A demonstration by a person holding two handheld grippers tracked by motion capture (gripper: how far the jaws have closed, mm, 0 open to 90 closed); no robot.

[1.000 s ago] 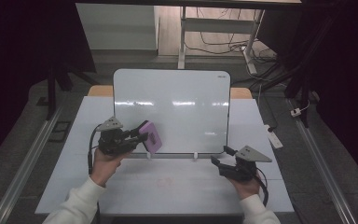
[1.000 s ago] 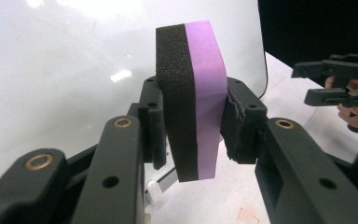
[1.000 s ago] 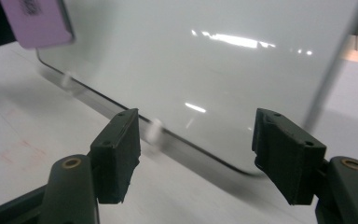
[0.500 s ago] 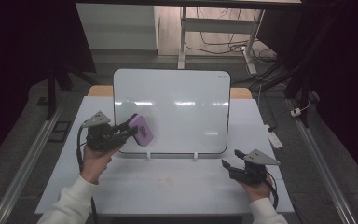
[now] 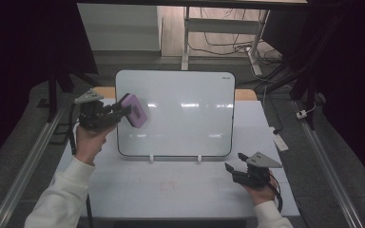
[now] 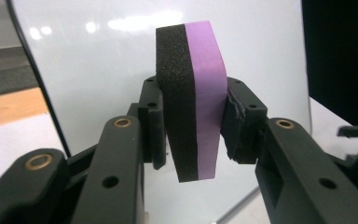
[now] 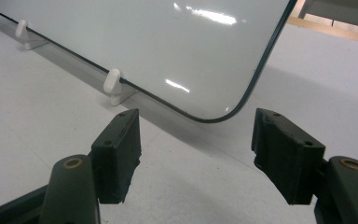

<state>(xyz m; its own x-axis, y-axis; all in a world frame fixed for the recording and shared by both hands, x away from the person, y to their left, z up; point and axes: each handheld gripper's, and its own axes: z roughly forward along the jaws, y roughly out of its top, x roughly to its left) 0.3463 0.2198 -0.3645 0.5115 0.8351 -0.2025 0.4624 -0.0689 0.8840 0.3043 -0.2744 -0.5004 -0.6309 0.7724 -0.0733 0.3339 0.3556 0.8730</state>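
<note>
L claw (image 6: 193, 135) clamped purple-and-black foam eraser (image 6: 191, 98) at upright white whiteboard (image 5: 180, 114) upper-left; R claw (image 7: 196, 158) rested apart on worktop (image 5: 171, 185). Advice: press black foam flat, even strokes.

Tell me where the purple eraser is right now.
The eraser is clamped in the left gripper, held up at the left edge of the whiteboard in the high view, well above the table.

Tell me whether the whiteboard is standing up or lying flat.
Standing, leaning back a little. The whiteboard rests its bottom edge in two small white feet on the table.
</note>
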